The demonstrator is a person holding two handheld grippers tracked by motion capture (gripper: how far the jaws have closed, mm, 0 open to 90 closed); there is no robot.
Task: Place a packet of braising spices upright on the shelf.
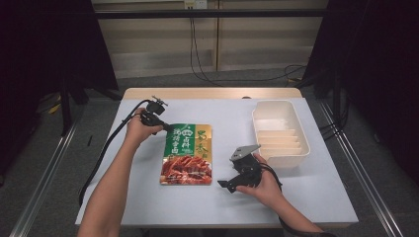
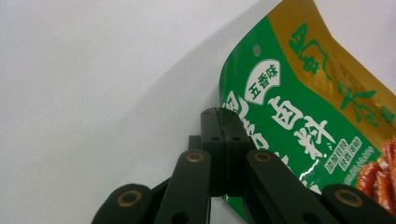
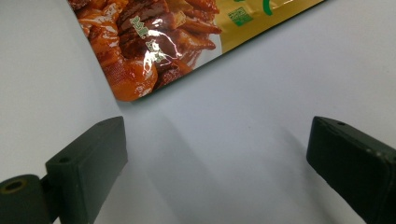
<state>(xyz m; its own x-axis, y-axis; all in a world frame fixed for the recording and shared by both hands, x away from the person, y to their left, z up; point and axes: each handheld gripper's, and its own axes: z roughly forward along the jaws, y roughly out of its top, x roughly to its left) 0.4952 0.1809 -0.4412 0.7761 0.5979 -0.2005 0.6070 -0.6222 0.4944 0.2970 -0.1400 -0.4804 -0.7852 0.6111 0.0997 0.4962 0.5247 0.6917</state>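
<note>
A green and gold food pouch (image 1: 188, 154) with a picture of red meat lies on the pale table (image 1: 217, 197), left of the middle. My left gripper (image 1: 167, 127) is shut on the pouch's far left corner. In the left gripper view the jaws pinch the green edge (image 2: 224, 116) of the pouch (image 2: 299, 107), and that corner is lifted a little. My right gripper (image 1: 228, 185) stands open just right of the pouch's near right corner. In the right gripper view its two pads (image 3: 88, 158) are wide apart over bare table, with the pouch's corner (image 3: 140, 70) beyond them.
A white plastic tray (image 1: 279, 132) with ribbed dividers sits at the right of the table. Cables trail from both grippers. Dark curtains and metal rails flank the table; the floor behind holds loose wires.
</note>
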